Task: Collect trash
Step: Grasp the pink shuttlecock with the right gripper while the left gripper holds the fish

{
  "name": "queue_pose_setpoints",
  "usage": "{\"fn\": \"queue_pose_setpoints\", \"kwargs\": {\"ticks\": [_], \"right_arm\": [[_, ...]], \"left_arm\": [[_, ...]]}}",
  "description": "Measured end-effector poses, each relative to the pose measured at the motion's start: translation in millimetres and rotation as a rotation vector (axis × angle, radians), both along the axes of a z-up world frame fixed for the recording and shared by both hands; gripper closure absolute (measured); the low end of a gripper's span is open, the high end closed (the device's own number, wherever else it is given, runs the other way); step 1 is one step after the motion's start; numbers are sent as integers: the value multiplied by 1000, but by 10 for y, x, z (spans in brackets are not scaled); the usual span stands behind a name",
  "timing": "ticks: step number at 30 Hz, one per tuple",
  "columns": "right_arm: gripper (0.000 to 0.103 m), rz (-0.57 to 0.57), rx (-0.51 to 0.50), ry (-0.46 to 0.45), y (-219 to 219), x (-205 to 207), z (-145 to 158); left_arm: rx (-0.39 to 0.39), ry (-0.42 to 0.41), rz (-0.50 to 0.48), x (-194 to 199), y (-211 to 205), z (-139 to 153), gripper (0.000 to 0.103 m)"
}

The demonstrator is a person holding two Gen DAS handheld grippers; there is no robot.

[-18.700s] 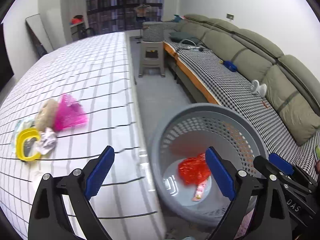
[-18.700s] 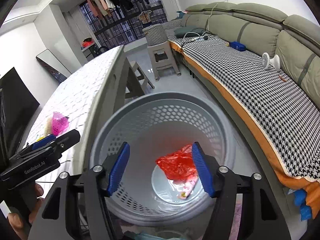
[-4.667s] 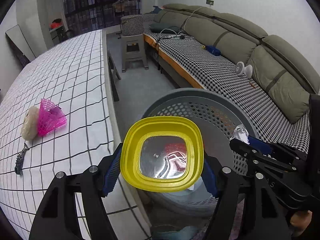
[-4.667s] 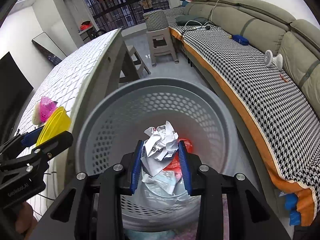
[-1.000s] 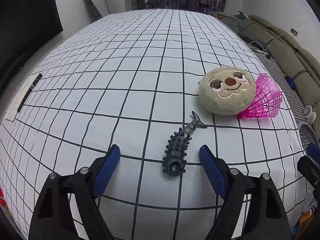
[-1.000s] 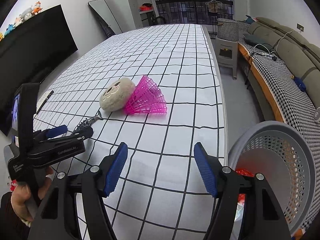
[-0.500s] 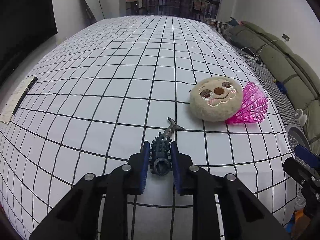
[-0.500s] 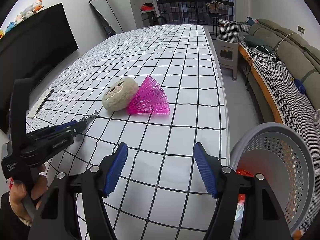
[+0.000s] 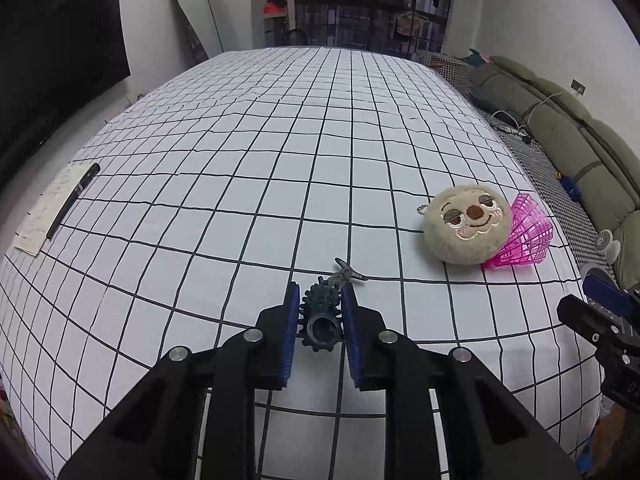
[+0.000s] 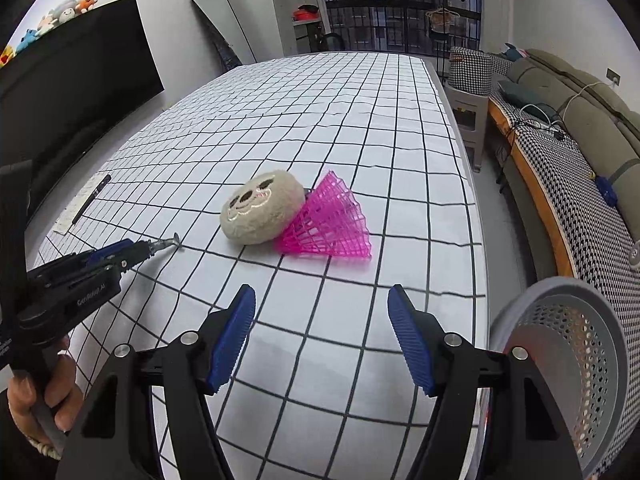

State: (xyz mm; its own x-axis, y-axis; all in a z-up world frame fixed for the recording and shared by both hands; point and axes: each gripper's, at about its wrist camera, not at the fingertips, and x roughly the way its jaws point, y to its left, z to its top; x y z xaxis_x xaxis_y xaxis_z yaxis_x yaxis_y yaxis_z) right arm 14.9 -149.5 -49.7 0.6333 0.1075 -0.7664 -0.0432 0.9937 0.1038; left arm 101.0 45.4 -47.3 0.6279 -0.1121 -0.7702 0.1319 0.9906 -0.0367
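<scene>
Left wrist view: left gripper (image 9: 320, 316) has its fingers (image 9: 291, 312) clamped on a small dark spiky fish-shaped toy (image 9: 326, 308), blue pads pressing its studded body from both sides, tail sticking out fwd past the tips. Fingers are nearly together, only the toy's width between them. Grip looks taken on the thick middle of the body, prob. because the thin tail would slip out. Toy sits just above the checked cloth of the bench (image 9: 280, 140); can't tell if it's fully clear of the cloth.

Landmark = round plush face (image 9: 466, 226). Toy is near it, to its lower left in this view. Pink mesh cone (image 9: 524, 238) touches the plush on its far right side. Notepad w/ pen (image 9: 48, 210) lies well apart from the plush, at the bench's left edge.

Right wrist view: right gripper (image 10: 322, 336) hangs over bare cloth, near side of the plush, fingers (image 10: 236, 332) wide apart, nothing between them, touching nothing. Judged as waiting its turn for the plush or cone. Grey perforated basket (image 10: 576, 344) stands off the bench edge, right of the plush, red trash just visible inside; likely where the toy goes next.
</scene>
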Motion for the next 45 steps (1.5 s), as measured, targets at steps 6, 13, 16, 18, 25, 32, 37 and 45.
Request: {"fn": "queue_pose_setpoints", "kwargs": {"ticks": [6, 13, 16, 18, 25, 32, 37, 45], "right_arm": [[37, 13, -60, -20, 85, 210, 10], [37, 34, -129, -9, 112, 473, -117], [37, 42, -152, 10, 137, 581, -190], [37, 57, -164, 24, 163, 626, -235], [36, 93, -214, 40, 287, 711, -308], [37, 100, -262, 50, 344, 779, -393], [44, 94, -253, 29, 334, 726, -370], [45, 58, -203, 5, 210, 558, -259]], "left_arm": [[-15, -17, 13, 2, 57, -14, 82], [-27, -29, 6, -2, 47, -17, 82], [-38, -24, 8, 9, 70, -27, 82], [-43, -23, 9, 15, 81, -28, 82], [-49, -23, 8, 25, 88, -31, 82], [-54, -20, 5, 32, 85, -40, 82], [-51, -21, 4, 35, 77, -44, 82], [-29, -32, 1, -24, 24, -7, 82]]}}
